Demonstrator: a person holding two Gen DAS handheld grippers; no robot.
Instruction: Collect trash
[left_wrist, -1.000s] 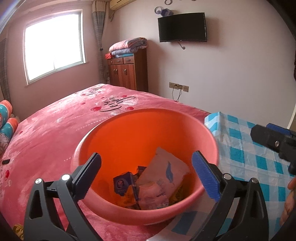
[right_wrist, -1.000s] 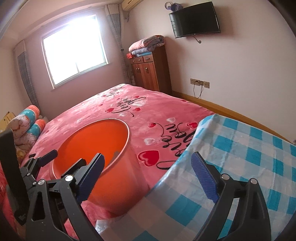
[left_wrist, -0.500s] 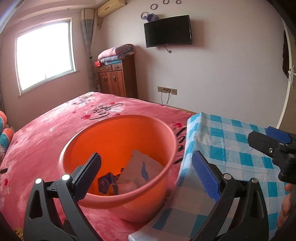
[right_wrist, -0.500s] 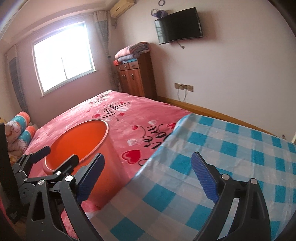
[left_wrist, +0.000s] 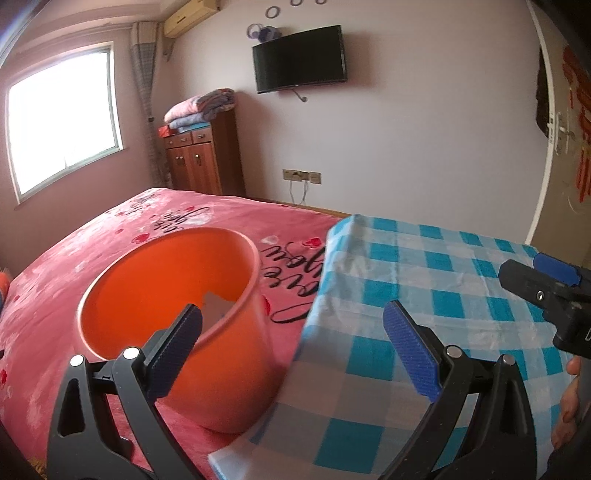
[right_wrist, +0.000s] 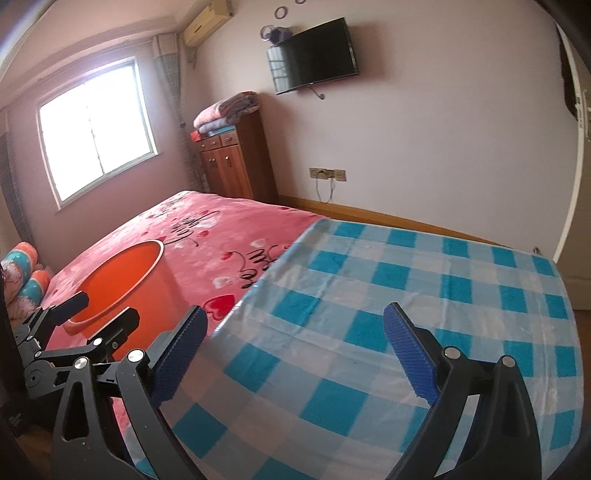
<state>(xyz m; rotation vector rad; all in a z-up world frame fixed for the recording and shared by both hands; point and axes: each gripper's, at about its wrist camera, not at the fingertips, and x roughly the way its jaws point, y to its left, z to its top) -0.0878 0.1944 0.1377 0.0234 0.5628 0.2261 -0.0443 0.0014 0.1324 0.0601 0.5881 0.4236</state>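
Both claws, left (left_wrist: 291, 354) and right (right_wrist: 293, 354), are spread wide and nothing is held. Trash (left_wrist: 218, 310) is seen inside the orange bin (left_wrist: 236, 398) on the bed (left_wrist: 55, 295). No trash is seen on the checked tabletop (right_wrist: 406, 295); collection is judged nearly done.

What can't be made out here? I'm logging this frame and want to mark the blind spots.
- Contents of the orange bucket: in the left wrist view its near wall hides all but a pale scrap; in the right wrist view only bare inner wall shows.
- Right gripper: cut off by the left view's right edge.
- Near edge of the blue checked cloth: blurred, behind the fingers.
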